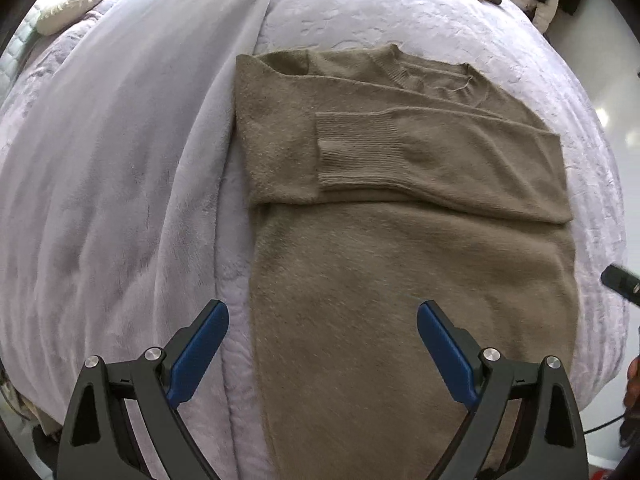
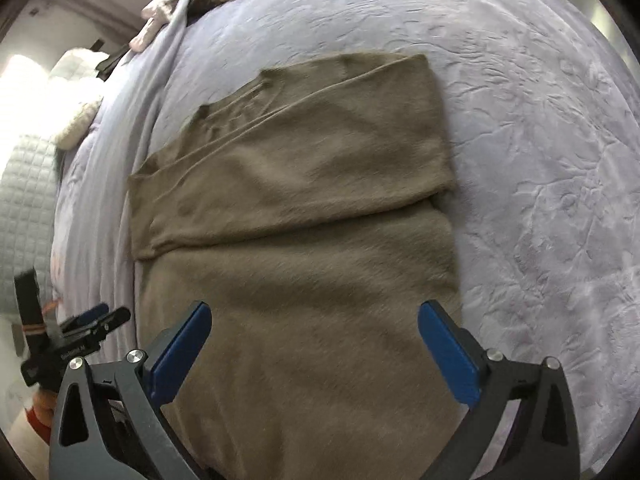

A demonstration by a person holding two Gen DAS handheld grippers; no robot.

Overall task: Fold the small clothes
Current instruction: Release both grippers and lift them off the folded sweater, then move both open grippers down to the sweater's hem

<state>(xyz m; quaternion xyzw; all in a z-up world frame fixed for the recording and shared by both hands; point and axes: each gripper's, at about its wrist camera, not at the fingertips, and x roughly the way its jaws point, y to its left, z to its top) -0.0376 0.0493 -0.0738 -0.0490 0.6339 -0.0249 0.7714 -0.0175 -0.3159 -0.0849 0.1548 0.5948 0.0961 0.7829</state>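
Sweater (image 1: 400,240), olive-brown, lies flat on the lavender bedspread (image 1: 120,160) of a bed in the left wrist view, both sleeves folded across its chest, a ribbed cuff (image 1: 360,152) on top. The left tongs (image 1: 322,344) hang above its lower part, jaws wide apart, holding nothing. In the right wrist view the sweater (image 2: 300,220) shows blurred; the right tongs (image 2: 314,344) stand spread above it, empty, with the left tongs (image 2: 96,320) at the left edge.

Both wrist cameras look steeply down from above the bed (image 1: 360,12), fairly near. The left view faces the sweater (image 1: 400,240) from its left edge, the right from its right (both share the whole sweater).
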